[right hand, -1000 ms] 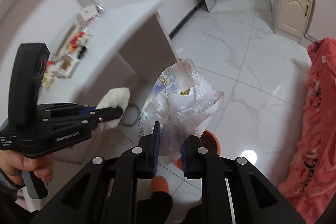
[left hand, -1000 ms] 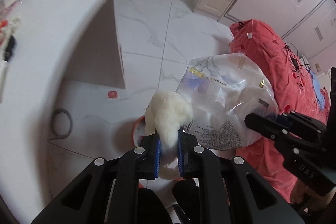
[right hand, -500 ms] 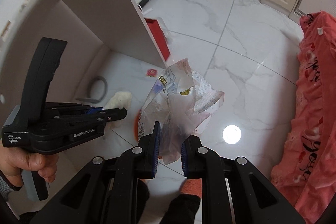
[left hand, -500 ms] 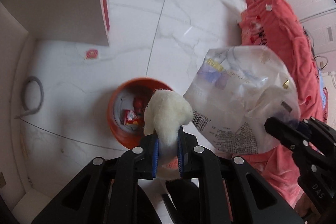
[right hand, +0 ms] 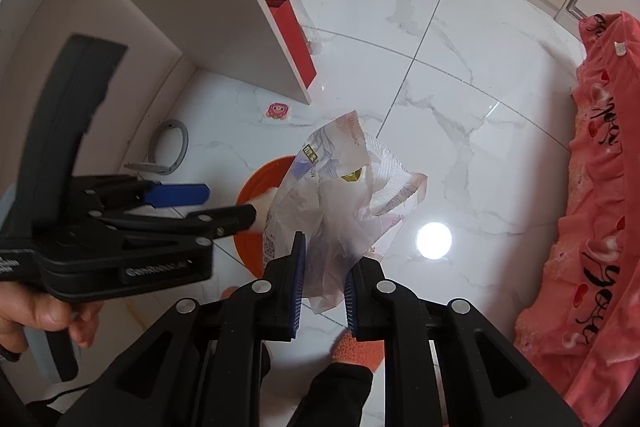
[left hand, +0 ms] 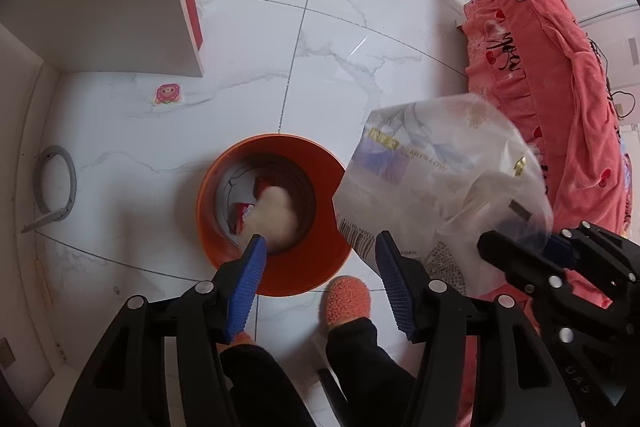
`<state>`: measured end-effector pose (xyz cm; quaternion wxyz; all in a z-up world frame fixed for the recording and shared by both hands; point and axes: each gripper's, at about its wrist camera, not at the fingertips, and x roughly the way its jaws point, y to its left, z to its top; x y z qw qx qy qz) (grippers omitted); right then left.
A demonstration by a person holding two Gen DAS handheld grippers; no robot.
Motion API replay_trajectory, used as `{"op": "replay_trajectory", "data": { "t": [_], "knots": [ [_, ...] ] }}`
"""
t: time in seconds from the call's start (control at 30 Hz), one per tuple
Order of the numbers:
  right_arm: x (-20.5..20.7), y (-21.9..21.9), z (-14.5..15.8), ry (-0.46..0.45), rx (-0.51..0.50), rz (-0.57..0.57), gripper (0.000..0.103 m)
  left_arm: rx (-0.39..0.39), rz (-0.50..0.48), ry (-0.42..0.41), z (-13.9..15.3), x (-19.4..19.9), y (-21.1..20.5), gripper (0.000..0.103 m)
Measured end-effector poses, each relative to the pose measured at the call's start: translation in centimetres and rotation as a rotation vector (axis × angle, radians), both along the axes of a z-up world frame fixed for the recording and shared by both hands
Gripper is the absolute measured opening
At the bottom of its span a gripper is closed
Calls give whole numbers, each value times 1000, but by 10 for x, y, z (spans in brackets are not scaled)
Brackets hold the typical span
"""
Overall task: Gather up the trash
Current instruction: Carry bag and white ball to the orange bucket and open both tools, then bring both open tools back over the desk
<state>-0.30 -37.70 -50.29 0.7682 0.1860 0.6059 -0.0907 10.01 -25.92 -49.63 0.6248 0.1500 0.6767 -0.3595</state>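
One bin (left hand: 276, 267), one plastic bag (left hand: 440, 187), one wad (left hand: 276, 219), two slippers (left hand: 347, 301).

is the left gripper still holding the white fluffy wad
No, the left gripper stands wide open and the white wad lies below it inside the orange bin.

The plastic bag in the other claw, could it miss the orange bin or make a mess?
Maybe. The plastic bag hangs beside the orange bin, not over its opening, so if the right gripper lets go now it would likely land on the floor. The bag is big and floppy and might catch on the rim. The open left gripper sits just above the bin and could bump it.
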Motion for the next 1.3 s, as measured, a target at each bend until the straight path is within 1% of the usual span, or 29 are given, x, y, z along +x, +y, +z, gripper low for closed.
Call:
{"op": "replay_trajectory", "data": {
  "t": [0.03, 0.1, 0.27, 0.3, 0.37, 0.4, 0.57, 0.67, 0.77, 0.9, 0.97, 1.13, 1.2, 1.3],
  "knots": [
    [1, 2, -2, 2, -2, 7, 18, 2, -2, -10, 1, 1, 2, 63],
    [4, 6, -4, 7, -4, 18, 18, 8, -1, -25, 2, 2, 5, 66],
    [15, 17, -13, 22, 3, 44, 24, 22, 17, -28, -1, 7, 16, 66],
    [17, 19, -14, 19, 5, 50, 32, 29, 21, -28, -2, 8, 19, 66],
    [22, 24, -19, 24, 5, 62, 45, 37, 28, -28, -3, 10, 22, 66],
    [25, 26, -21, 26, 5, 68, 48, 43, 32, -30, -4, 11, 24, 66],
    [30, 32, -21, 25, 3, 70, 48, 52, 43, -27, -6, 14, 32, 66],
    [31, 34, -15, 24, 7, 66, 48, 56, 49, -26, -2, 14, 37, 66],
    [30, 34, 0, 10, 12, 58, 48, 47, 52, -35, 11, 14, 39, 66],
    [27, 31, 37, -32, 10, 50, 48, 26, 49, -57, 36, 12, 42, 66],
    [25, 29, 52, -50, 13, 49, 48, 11, 50, -72, 55, 9, 42, 66],
    [20, 27, 109, -114, 9, 50, 48, -32, 60, -141, 107, 2, 47, 66],
    [17, 28, 138, -152, 7, 52, 50, -58, 61, -166, 131, -2, 50, 66],
    [12, 31, 172, -201, 3, 56, 53, -90, 71, -222, 175, -9, 55, 66]
  ]
}}
